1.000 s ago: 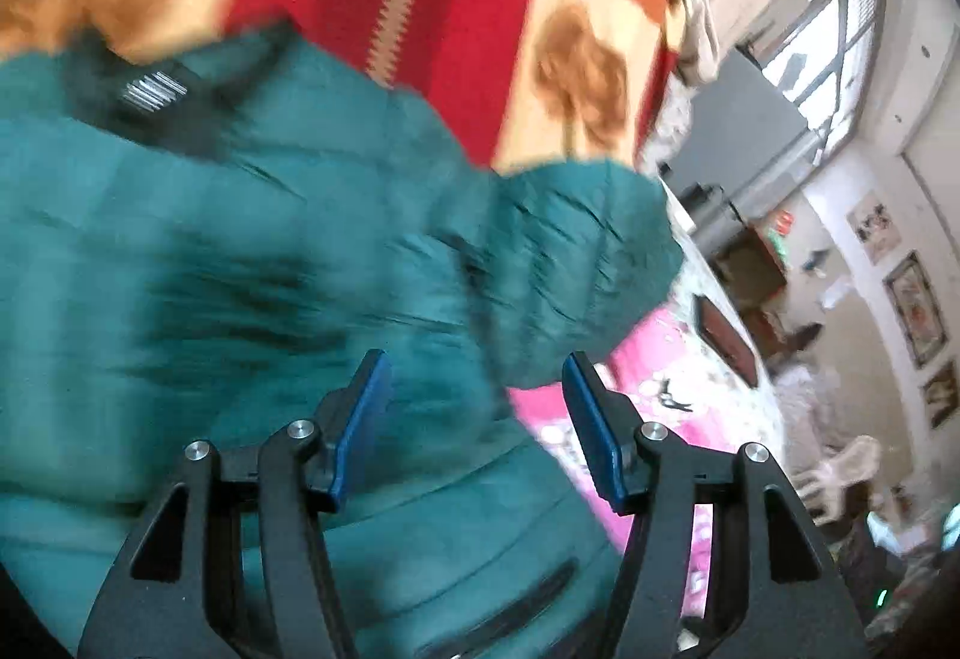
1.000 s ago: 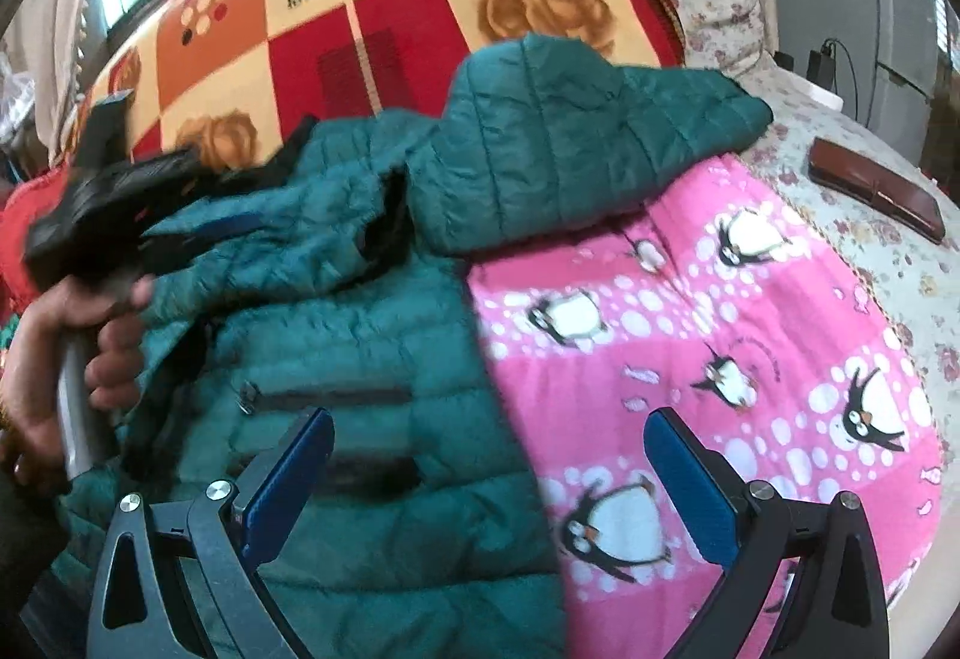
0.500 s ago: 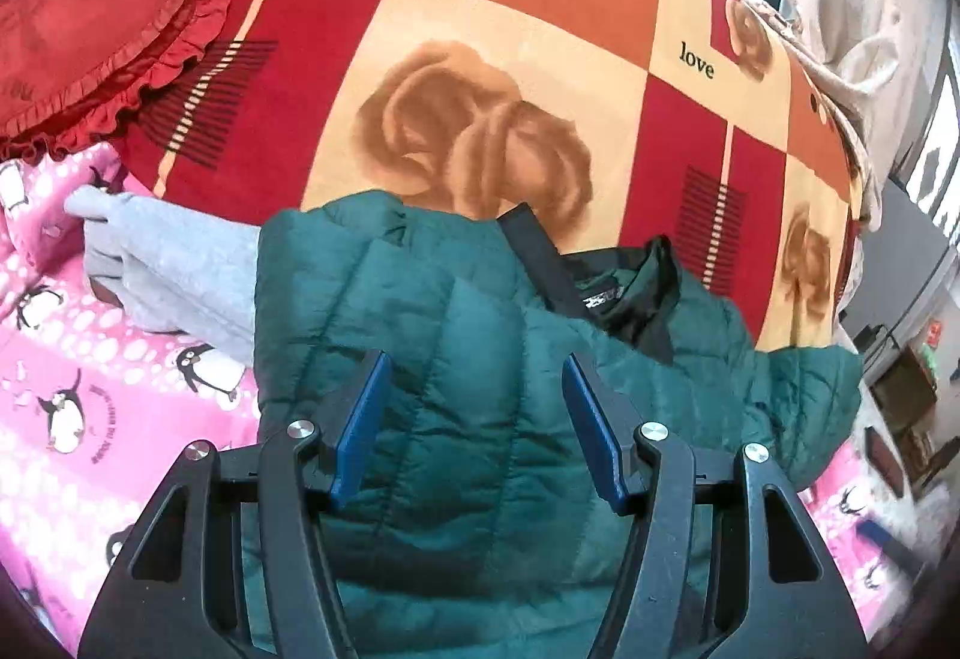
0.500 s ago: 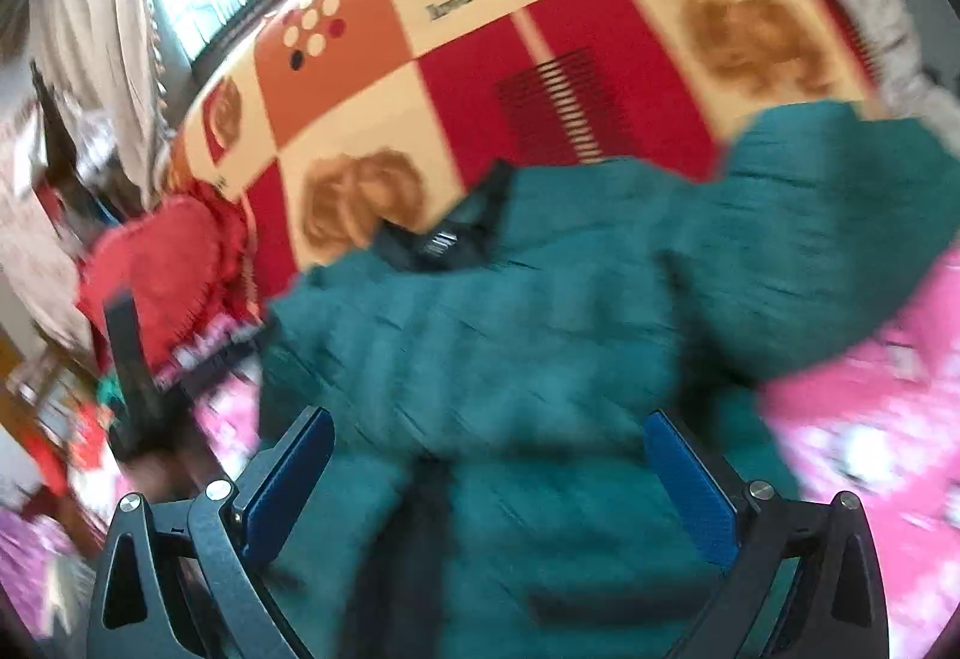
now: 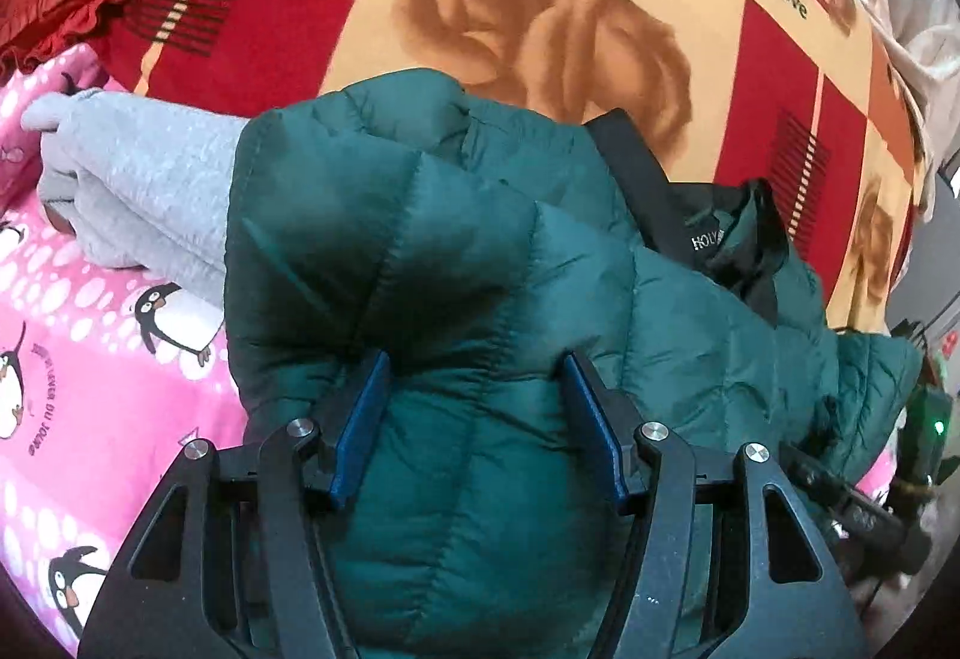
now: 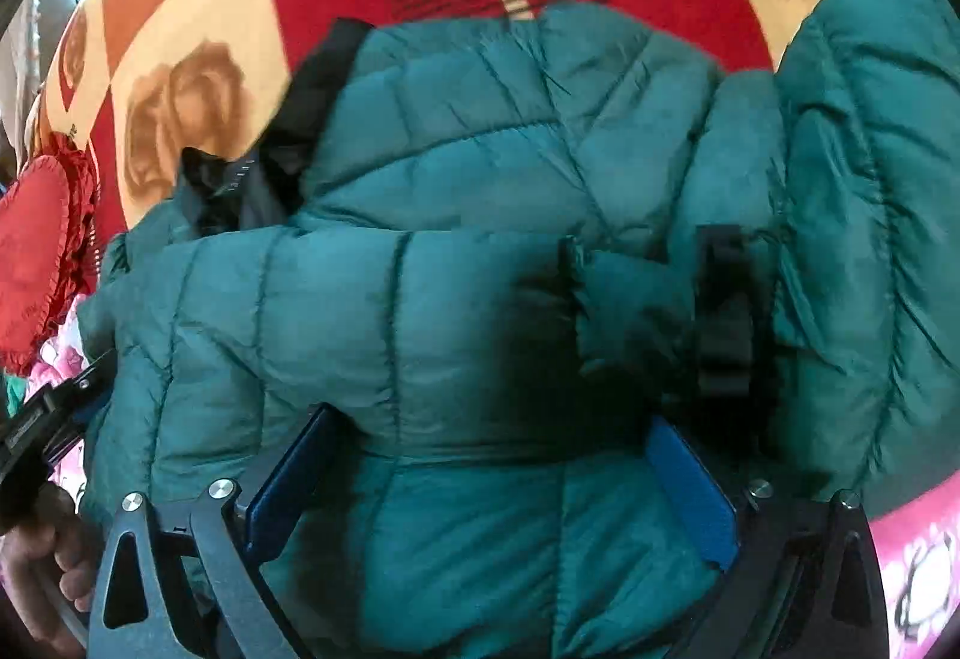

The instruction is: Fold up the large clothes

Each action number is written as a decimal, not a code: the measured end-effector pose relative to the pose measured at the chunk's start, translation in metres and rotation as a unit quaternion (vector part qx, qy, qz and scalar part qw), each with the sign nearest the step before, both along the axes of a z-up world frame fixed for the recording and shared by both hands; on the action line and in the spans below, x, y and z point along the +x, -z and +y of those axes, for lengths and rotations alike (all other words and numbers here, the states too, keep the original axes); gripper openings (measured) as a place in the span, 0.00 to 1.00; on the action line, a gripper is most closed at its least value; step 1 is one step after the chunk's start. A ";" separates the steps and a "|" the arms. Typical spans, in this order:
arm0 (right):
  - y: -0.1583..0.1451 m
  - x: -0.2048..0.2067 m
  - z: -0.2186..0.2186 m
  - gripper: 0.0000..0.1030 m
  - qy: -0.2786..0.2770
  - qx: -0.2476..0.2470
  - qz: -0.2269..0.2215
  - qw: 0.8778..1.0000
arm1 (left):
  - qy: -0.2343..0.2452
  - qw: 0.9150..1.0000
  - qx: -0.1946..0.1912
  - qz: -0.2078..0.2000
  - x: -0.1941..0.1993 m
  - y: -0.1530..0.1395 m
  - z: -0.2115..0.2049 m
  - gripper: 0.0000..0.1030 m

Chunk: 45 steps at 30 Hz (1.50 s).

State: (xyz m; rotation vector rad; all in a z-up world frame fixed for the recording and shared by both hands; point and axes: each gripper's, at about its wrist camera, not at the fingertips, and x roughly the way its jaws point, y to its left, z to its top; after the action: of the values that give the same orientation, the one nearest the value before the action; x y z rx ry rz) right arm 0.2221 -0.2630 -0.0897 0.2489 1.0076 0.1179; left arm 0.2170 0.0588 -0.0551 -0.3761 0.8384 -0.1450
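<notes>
**Now both grippers close in on the half-folded jacket**

Already one sleeve lies across the green puffer jacket [image 5: 480, 263] on the pink penguin bedspread [image 5: 90, 359], collar toward the rose blanket [image 5: 540, 17]. Left gripper [image 5: 474, 419] and right gripper [image 6: 486, 479] hover spread, gripping nothing. Next: pinch the other sleeve.

I am in a home, in a bedroom, working on a bed. Under me lies a pink bedsheet [image 5: 90, 377] printed with penguins. Behind it is a thick blanket [image 5: 540, 17] in red, orange and cream squares with brown roses and the word "love". A red frilled heart cushion [image 6: 36, 263] sits at the side, and a grey garment [image 5: 138, 191] lies on the sheet.
</notes>
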 end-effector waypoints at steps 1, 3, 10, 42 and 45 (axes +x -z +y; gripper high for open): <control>0.001 0.002 -0.002 0.99 0.000 0.001 -0.001 1.000 | 0.002 1.000 -0.001 -0.001 -0.001 -0.001 -0.001 0.58; 0.001 0.007 0.000 1.00 -0.008 -0.011 0.000 1.000 | 0.001 1.000 -0.012 -0.002 -0.004 -0.002 0.002 0.58; 0.002 0.003 0.005 1.00 -0.020 -0.013 -0.001 1.000 | -0.003 0.999 -0.045 0.000 -0.006 0.004 0.013 0.58; -0.002 -0.028 0.048 1.00 -0.057 -0.077 -0.014 0.995 | 0.063 0.996 0.061 0.007 -0.010 -0.003 -0.047 0.67; -0.001 -0.027 0.050 1.00 -0.056 -0.073 -0.015 0.996 | 0.064 0.996 0.067 0.006 -0.010 -0.002 -0.053 0.68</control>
State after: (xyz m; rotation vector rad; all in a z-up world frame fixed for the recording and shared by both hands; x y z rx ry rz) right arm 0.1952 -0.2134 -0.0883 0.0558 0.9960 0.1490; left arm 0.2068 0.0055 -0.0534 -0.1964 0.8792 -0.2042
